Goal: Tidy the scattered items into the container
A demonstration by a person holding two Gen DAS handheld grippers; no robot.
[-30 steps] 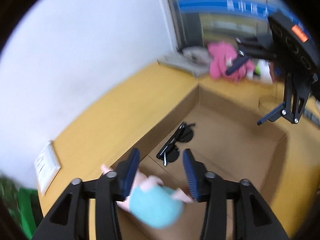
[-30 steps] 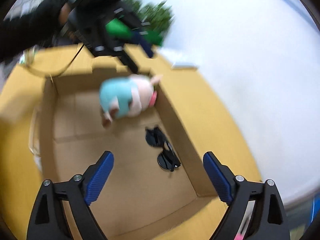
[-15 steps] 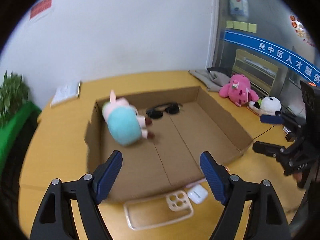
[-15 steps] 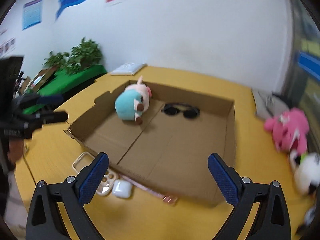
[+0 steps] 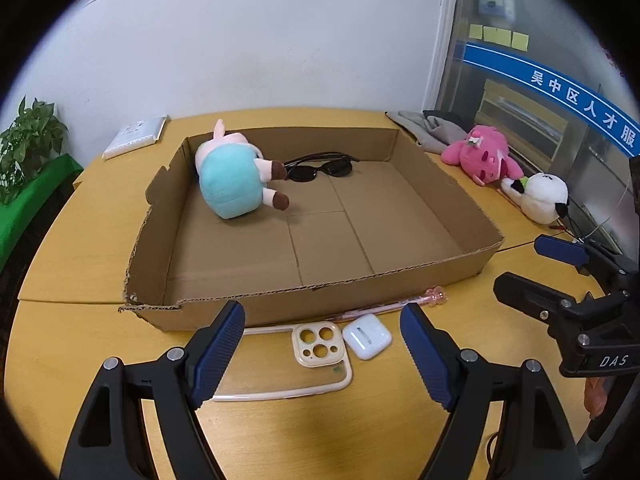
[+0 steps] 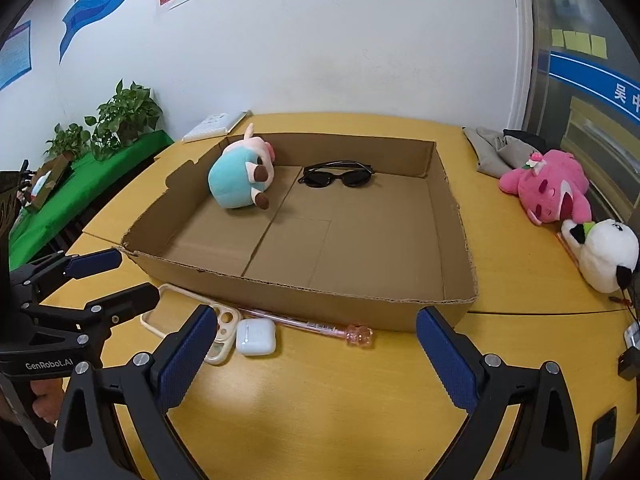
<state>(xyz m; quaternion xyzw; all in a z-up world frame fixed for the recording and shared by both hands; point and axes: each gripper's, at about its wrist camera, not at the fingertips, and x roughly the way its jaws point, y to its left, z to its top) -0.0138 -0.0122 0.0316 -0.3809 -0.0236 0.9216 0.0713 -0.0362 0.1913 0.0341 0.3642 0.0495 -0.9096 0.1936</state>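
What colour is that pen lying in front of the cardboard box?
The pen is translucent pink with a small pink ornament on its end; the right wrist view shows it best.

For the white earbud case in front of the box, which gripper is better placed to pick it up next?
Probably the left gripper: the earbud case lies between its open fingers, just ahead. The right gripper is also open, but the case sits off by its left finger.
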